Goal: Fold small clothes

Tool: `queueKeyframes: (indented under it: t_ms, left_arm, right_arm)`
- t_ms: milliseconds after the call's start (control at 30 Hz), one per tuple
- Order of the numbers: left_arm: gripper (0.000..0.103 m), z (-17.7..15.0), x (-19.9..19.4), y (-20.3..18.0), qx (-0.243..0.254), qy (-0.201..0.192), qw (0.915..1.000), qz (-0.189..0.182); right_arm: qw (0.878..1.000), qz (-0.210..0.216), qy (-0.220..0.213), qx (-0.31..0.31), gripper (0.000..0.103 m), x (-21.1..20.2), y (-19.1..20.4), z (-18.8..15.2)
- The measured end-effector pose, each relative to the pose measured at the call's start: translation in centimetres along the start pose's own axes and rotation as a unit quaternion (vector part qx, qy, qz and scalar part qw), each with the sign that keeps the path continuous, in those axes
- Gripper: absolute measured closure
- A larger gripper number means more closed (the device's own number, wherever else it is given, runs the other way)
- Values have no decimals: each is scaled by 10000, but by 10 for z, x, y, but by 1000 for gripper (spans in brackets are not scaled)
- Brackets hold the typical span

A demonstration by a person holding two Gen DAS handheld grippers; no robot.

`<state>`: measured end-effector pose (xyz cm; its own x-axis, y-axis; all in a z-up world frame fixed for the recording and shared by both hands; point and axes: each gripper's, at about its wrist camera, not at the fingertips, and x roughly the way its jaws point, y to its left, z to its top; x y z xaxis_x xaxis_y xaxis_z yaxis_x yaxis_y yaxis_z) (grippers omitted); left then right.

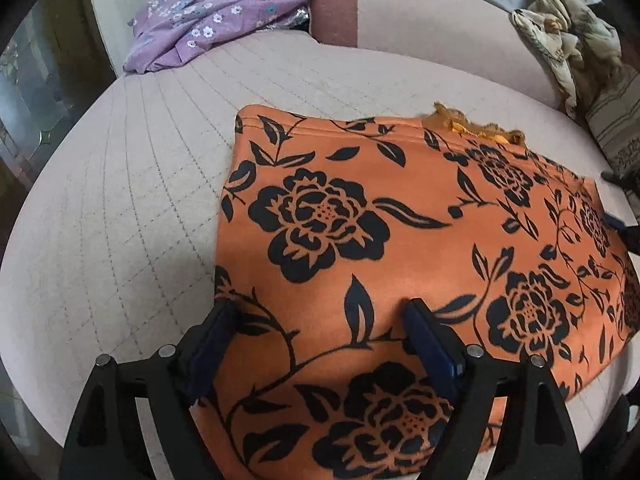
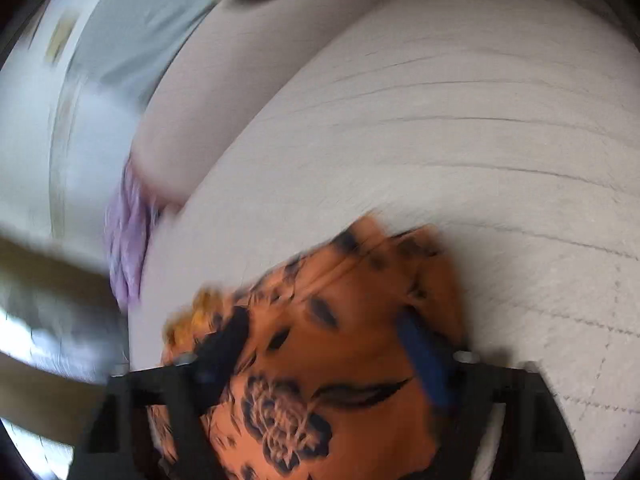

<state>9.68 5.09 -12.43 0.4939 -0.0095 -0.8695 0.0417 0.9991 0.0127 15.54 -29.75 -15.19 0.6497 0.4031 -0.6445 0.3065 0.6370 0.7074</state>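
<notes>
An orange garment with black flowers point(image 1: 400, 248) lies flat on the quilted pale bed cover point(image 1: 120, 208). An orange lace trim point(image 1: 476, 126) shows at its far edge. My left gripper point(image 1: 324, 312) is open, its blue-padded fingers spread over the garment's near left part. In the blurred right wrist view, my right gripper point(image 2: 324, 320) is open over the same orange garment point(image 2: 320, 360), near its corner. The right gripper's tips also show at the right edge of the left wrist view point(image 1: 624, 200).
A purple flowered garment point(image 1: 208, 16) lies in a heap at the far left of the bed. A beige patterned cloth point(image 1: 572, 40) is bunched at the far right. A pink bolster point(image 1: 420, 12) runs along the back. A dark cabinet point(image 1: 36, 80) stands to the left.
</notes>
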Motion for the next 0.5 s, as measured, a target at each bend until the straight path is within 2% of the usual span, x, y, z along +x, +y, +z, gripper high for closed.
queueKeyframes:
  t_ms: [33,100,133,200,267,300,367,400,467,500]
  left_arm:
    - [17,0,-1,2,-49,-22,10000,-20]
    - [17,0,0,7,-174,28,9998,13]
    - [17,0,0,8,-216,73,9997,53]
    - [17,0,-3,9,-317,53,9995,76]
    - [17,-2,-7,9,-358,73,9993,64]
    - [17,-4,-10,8,-356,70,9993,62]
    - [17,-6,-20,7,-309,35,9995,57]
    - [17,-8,-25,7,-284,0,9996,65]
    - [17,-10,-38,10,-281,-128,9995,111]
    - [17,-10,-42,11,-309,-160,9993,118]
  right_arm:
    - [9999,34,-107,59,27,-7,2,-2]
    - [9989,-157,-226,-386,26,-30,18,-17]
    - [9981,-85,-197,-585,26,-38,26,-28]
    - [9961,186,-34,-862,20,-48,40,-54]
    - [9927,346,300,-1114,19,-50,45,-83]
    - [9917,273,397,-1191,19,-50,39,-97]
    - [9913,-213,541,-1184,20,-44,11,-111]
    - [9923,-241,445,-1132,21,-48,3,-115]
    - [9915,-386,274,-1212,19,-59,22,-119]
    - [9909,-328,200,-1290,19,-72,25,-123]
